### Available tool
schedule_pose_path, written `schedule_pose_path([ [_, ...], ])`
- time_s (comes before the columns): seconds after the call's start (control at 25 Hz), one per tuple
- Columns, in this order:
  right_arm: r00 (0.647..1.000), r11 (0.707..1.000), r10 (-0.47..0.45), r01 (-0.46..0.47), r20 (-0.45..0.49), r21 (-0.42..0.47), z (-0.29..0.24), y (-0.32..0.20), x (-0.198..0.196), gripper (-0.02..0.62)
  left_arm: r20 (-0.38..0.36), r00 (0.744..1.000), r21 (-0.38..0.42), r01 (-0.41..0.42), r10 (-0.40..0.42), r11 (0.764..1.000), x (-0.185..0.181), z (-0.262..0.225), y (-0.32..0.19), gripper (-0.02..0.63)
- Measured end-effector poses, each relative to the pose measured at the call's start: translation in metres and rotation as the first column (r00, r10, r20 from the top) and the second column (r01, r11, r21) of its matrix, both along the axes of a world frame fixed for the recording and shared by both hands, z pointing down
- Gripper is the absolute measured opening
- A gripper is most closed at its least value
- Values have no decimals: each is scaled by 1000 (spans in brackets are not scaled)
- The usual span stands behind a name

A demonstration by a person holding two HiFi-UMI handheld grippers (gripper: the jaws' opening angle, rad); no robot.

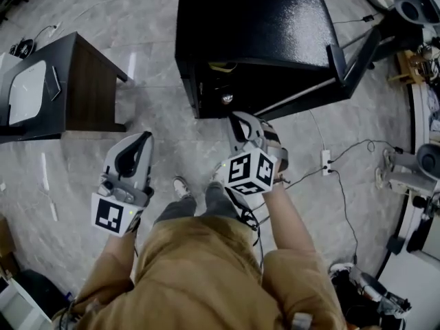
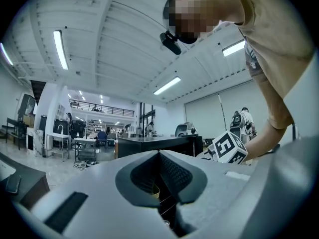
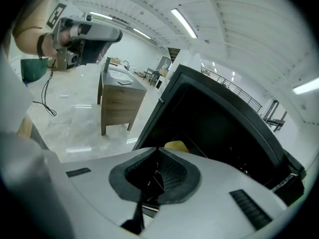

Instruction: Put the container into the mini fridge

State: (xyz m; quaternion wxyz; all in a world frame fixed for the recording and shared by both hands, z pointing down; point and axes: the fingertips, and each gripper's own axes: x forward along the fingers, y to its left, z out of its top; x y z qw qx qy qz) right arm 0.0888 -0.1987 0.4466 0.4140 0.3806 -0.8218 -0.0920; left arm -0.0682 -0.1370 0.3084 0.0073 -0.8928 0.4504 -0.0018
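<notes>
Mini fridge point(image 1: 254, 26): black, standing on the floor at your 12 o'clock, its opening facing you. The interior is dark and the shelves are hard to make out.

Door point(image 1: 354, 64): swung fully open, hanging out toward your 2 o'clock.

Side table point(image 1: 75, 74): dark, at your 10 o'clock, well apart from the fridge and not involved.

Left gripper point(image 1: 143, 137): held at your 11 o'clock, short of the fridge. In its own view the pads are pressed together with nothing between them.

Right gripper point(image 1: 237, 117): just before the bottom lip of the opening, angled down. Its pads are likewise pressed together and carry nothing.

Container point(image 1: 221, 67): a yellowish shape already inside the fridge, high in the opening. It lies at 12 o'clock from your right gripper's fingertips, just beyond them and clear of contact. What shows of it seems to run 9 to 3 across the opening, though too little is visible to be sure.

Finding: placement appears complete. Your right hand is the nearer to both container and door. If you shut the door next, it must sweep from 2 o'clock back across, so clear both grippers from the opening first.
</notes>
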Motion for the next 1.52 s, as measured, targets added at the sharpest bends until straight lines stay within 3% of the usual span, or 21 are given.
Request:
schedule_pose_path([
  [0.56, 991, 999, 0, -5, 135, 32, -57, 48, -14, 6, -15, 1000, 58, 3, -2, 998, 4, -36, 36, 0],
  [1.52, 925, 995, -22, -17, 379, 99, -151, 89, -32, 6, 9, 997, 97, 76, -77, 992, -33, -72, 67, 0],
])
